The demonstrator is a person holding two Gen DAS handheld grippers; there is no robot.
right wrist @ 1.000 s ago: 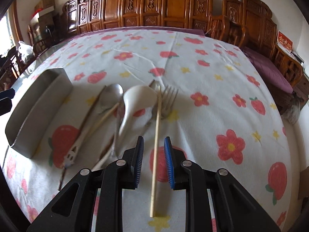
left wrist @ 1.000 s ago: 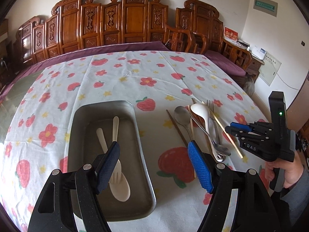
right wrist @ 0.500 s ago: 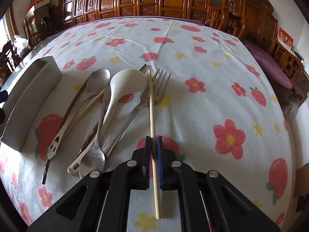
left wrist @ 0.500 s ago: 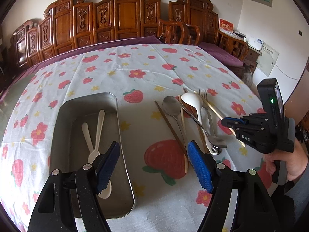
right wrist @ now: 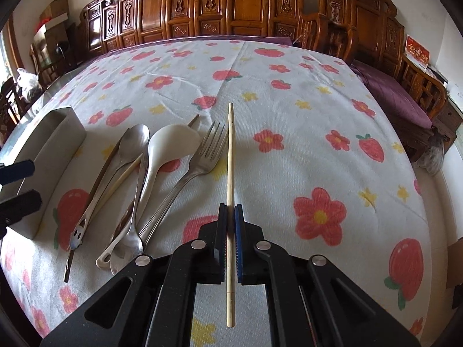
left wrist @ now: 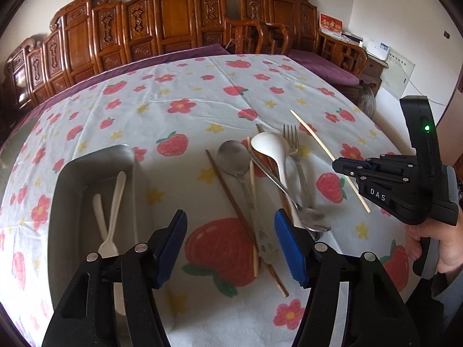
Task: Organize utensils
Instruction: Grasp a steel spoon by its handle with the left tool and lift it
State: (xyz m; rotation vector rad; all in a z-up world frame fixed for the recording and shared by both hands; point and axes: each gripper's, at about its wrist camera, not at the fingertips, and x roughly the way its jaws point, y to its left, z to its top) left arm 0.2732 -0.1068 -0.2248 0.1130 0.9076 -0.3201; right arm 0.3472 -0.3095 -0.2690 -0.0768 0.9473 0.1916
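My right gripper (right wrist: pixel 230 212) is shut on a pale chopstick (right wrist: pixel 230 156) and holds it just above the flowered cloth; the left wrist view shows that gripper (left wrist: pixel 341 165) with the chopstick (left wrist: pixel 317 140) slanting through it. On the cloth lies a pile with a metal spoon (left wrist: pixel 233 156), a white spoon (left wrist: pixel 269 144), a fork (left wrist: pixel 290 138) and a brown chopstick (left wrist: pixel 228 190). My left gripper (left wrist: pixel 231 231) hovers over the handles, its jaws closing but pressing on nothing. A metal tray (left wrist: pixel 66 179) on the left holds two white plastic utensils (left wrist: pixel 115 190).
The tray (right wrist: pixel 55 144) stands left of the pile in the right wrist view. Carved wooden chairs (left wrist: pixel 173 23) line the far side of the table. A person's hand (left wrist: pixel 445 248) grips the right tool near the table's right edge.
My left gripper has moved right, from over the tray to over the utensil pile, and its jaws have narrowed. The right gripper has shut on the pale chopstick and raised it.
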